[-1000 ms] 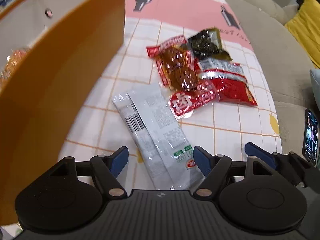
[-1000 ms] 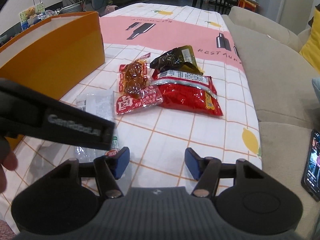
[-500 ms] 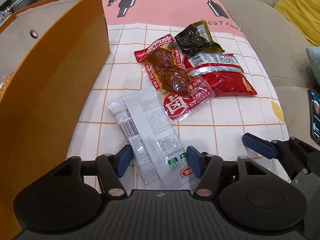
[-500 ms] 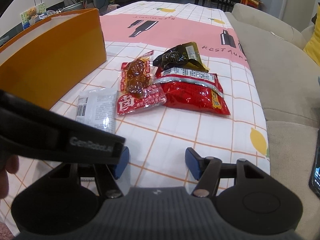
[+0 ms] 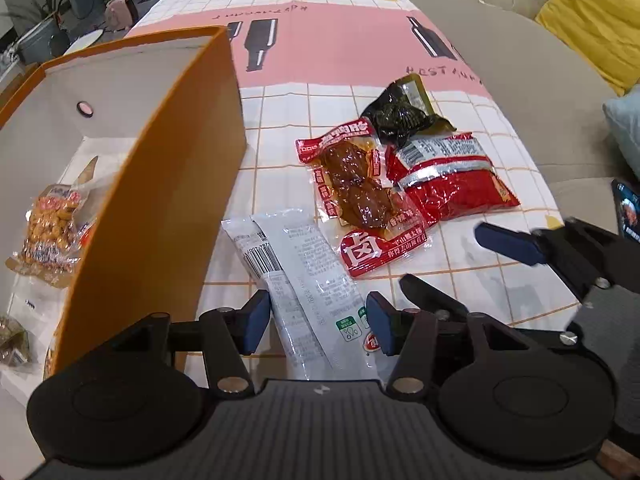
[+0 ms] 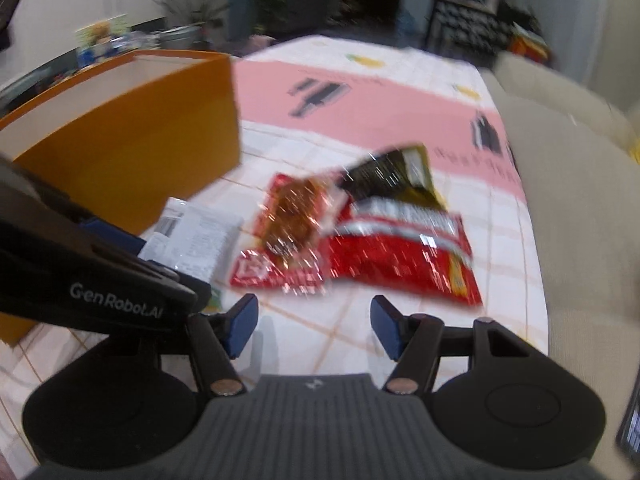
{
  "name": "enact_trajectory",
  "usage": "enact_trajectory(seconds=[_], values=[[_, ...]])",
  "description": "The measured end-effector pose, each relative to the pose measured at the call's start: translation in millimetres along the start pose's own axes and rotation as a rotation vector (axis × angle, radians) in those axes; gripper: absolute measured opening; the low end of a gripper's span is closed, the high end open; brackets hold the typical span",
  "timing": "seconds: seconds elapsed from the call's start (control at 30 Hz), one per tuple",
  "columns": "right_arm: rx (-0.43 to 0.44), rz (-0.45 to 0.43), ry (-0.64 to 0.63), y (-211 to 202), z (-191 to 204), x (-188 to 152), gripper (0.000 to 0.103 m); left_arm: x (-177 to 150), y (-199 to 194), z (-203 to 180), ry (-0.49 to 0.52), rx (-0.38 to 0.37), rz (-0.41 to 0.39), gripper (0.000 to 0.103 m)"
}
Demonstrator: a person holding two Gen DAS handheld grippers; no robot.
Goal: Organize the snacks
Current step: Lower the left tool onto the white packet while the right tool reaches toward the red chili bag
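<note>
A white snack packet (image 5: 304, 272) lies on the checked tablecloth (image 5: 280, 128), its near end between the fingers of my left gripper (image 5: 316, 322). The jaws are closing and both blue pads meet the packet's edges. Beyond it lie a red packet of brown meat (image 5: 356, 184), a red foil bag (image 5: 452, 184) and a dark green packet (image 5: 400, 112). The orange box (image 5: 160, 200) stands to the left with a snack bag (image 5: 52, 220) inside. My right gripper (image 6: 314, 324) hovers open over bare cloth in front of the red bag (image 6: 400, 252), nothing between its fingers.
A beige sofa (image 5: 540, 80) runs along the table's right edge, with a yellow cushion (image 5: 592, 12) and a phone (image 5: 626, 208) on it. The right gripper (image 5: 442, 254) sits close beside my left one. The right wrist view is motion-blurred.
The left jaws have narrowed onto the white packet, and that view has lifted and rolled so the box's inside shows. The right view has shifted slightly and blurred.
</note>
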State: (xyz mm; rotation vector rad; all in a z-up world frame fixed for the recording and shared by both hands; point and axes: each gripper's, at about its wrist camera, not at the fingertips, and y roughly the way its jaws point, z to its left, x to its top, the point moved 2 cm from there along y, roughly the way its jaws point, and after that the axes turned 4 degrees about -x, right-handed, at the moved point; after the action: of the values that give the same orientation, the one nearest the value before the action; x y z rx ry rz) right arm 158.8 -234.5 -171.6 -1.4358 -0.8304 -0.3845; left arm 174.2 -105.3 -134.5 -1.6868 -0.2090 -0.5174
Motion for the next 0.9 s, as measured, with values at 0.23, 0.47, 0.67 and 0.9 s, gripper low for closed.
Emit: enact_trajectory(seconds=[0.23,0.47,0.67,0.9], values=[[0.024,-0.059,-0.158,13,10,6,0.060,-5,-2,12,-0.062,-0.012,-0.016,0.059],[0.077,-0.063,-0.169,27,13,10,0.057,-10,-7,19,-0.107,-0.023,-0.037,0.055],[0.079,-0.072,-0.119,35,14,11,0.059,-11,-6,27,-0.169,-0.044,-0.031,0.054],[0.093,-0.043,-0.062,31,12,5,0.056,-14,-2,31,-0.203,-0.055,-0.004,0.055]])
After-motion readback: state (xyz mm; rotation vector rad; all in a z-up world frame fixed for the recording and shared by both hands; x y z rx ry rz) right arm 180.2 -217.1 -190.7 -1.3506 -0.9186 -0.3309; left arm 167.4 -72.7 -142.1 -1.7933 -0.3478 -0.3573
